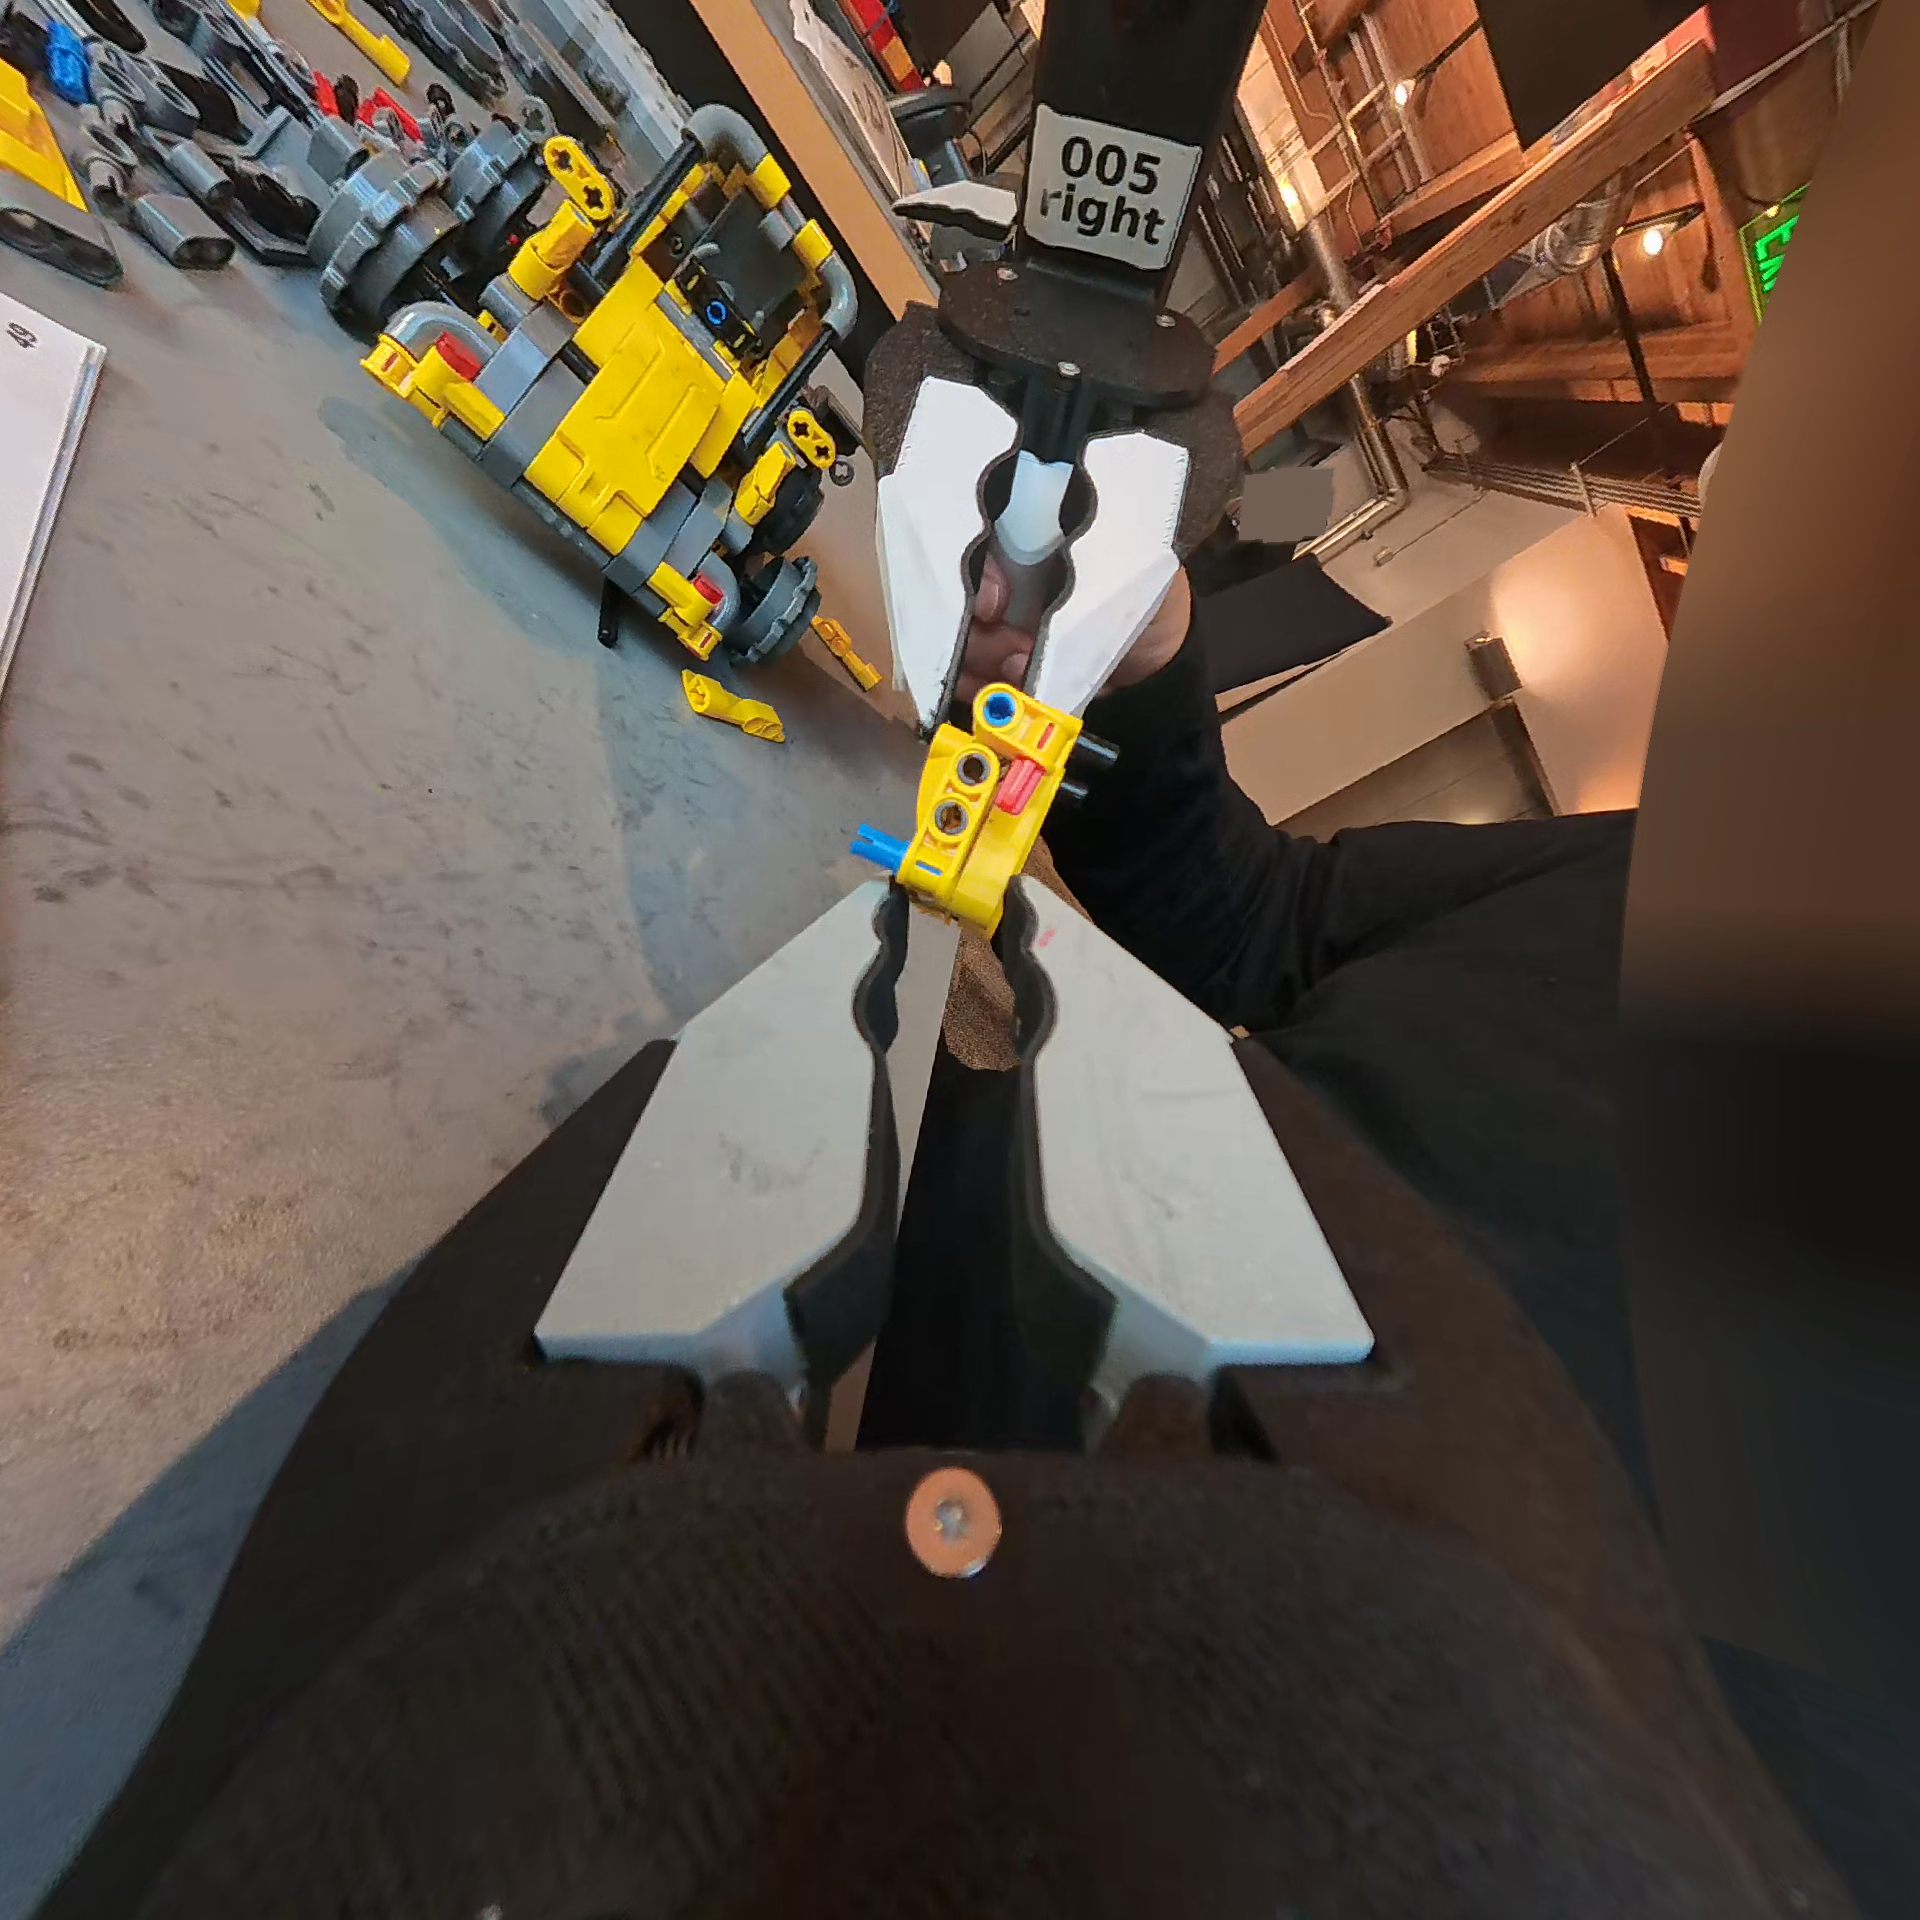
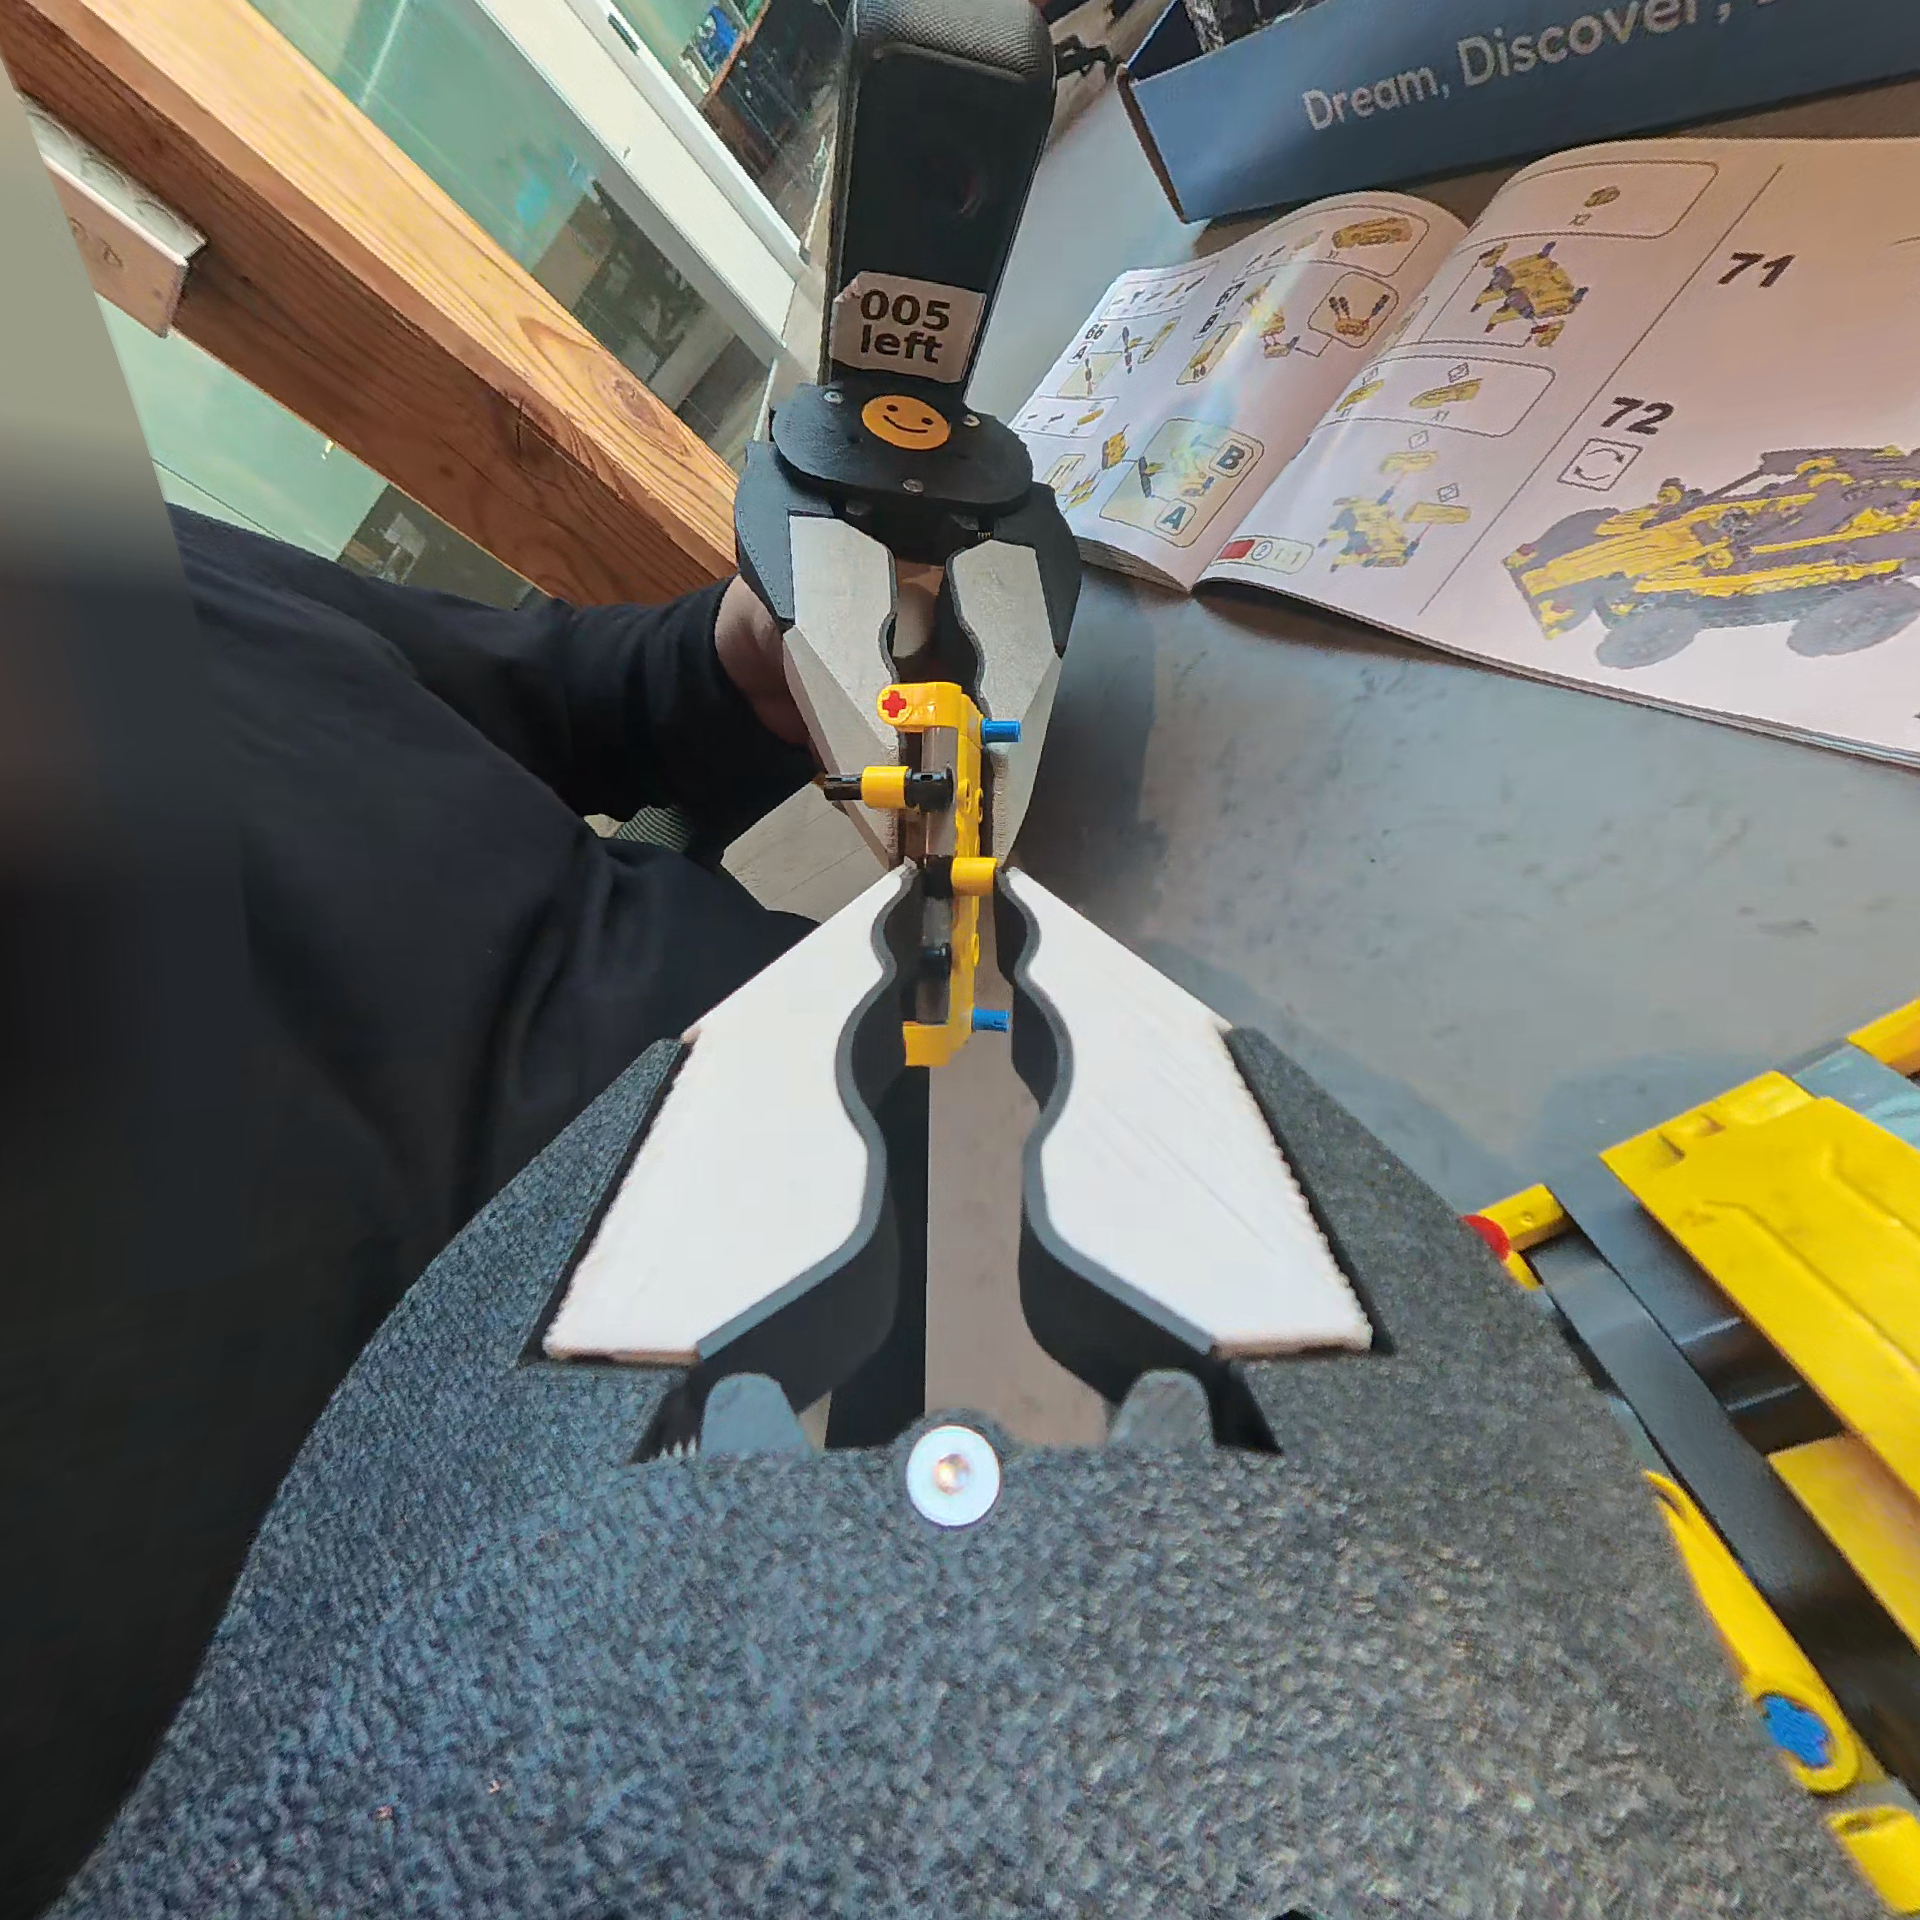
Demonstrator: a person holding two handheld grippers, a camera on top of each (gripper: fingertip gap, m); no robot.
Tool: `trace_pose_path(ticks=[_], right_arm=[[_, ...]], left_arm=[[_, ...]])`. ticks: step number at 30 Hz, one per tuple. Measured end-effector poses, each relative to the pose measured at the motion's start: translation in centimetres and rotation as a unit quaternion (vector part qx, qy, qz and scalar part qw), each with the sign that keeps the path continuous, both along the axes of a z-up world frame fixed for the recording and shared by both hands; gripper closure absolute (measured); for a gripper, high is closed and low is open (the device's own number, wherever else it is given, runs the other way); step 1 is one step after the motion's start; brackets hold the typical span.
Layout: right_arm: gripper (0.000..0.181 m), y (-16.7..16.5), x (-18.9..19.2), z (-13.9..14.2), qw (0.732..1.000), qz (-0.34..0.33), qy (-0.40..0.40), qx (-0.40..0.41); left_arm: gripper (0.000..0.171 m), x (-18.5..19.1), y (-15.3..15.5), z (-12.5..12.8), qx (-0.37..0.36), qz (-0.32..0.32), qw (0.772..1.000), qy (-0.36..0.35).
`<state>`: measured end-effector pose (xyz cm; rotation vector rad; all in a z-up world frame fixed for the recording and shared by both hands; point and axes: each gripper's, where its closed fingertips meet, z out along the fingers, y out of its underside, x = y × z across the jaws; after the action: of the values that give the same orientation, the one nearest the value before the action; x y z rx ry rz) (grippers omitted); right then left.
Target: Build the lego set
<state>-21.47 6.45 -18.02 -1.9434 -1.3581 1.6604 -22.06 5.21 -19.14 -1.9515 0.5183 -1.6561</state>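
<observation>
Closest to the lens in the left wrist view: the left gripper (image 1: 951,904), with a black ribbed printed body and pale grey wedge-shaped fingers edged in wavy black. Clenched at the very tips on the lower end of a small yellow plastic pin-and-beam brick assembly (image 1: 977,821). Held up at frame centre, clear of the scuffed matte grey tabletop (image 1: 260,831).

Met from the opposite end by the right gripper (image 1: 987,707), white-fingered and likewise closed on the piece. Seemingly pinched end to end so that the blue, black and red pins stayed free at the sides.

Seen in the right wrist view as a slim, hard, glossy yellow strip (image 2: 951,914) that bridged the right gripper (image 2: 951,883) and the left gripper (image 2: 951,821), with a grainy black shell in the foreground.

Parked at upper left of the left wrist view: a blocky yellow-and-grey brick-built vehicle (image 1: 644,416), with loose grey and black plastic parts (image 1: 208,156) scattered behind it. Spread flat at upper right of the right wrist view, within easy sight: an open paper instruction booklet (image 2: 1455,416).
</observation>
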Motion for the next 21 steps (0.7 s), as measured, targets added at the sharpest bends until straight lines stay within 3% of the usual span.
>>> trace_pose_path(ticks=[21], right_arm=[[0.169,-0.31,0.08,-0.46,1.000,-0.006,0.001,0.016]], left_arm=[[0.157,0.17,-0.10,-0.26,0.019,0.003,1.000,0.018]])
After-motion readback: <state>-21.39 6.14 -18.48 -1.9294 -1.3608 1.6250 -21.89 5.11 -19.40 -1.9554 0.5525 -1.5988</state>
